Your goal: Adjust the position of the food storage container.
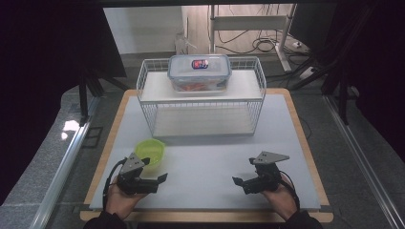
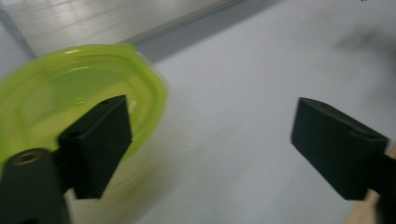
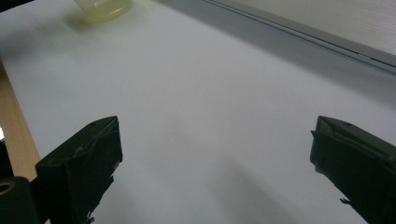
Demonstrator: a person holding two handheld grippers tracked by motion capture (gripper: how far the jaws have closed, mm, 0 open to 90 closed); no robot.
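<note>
A lime-green bowl [image 1: 150,151] sits on the white table top [image 1: 215,152] at the front left. In the left gripper view the bowl [image 2: 70,93] is close, behind the left-hand jaw. My left gripper [image 1: 160,182] lies low beside the bowl's near side, pointing right; there it [image 2: 212,135] stands open over bare table. My right gripper [image 1: 243,171] is at the front right, pointing left, and it [image 3: 215,158] is open with nothing between its jaws. The bowl [image 3: 102,7] shows far off at that view's top.
A white wire rack [image 1: 200,95] stands at the back of the table. On its upper shelf rests a clear lidded container [image 1: 199,71] with orange contents. Wooden table edges [image 1: 305,143] frame the white top. Floor and cables lie beyond.
</note>
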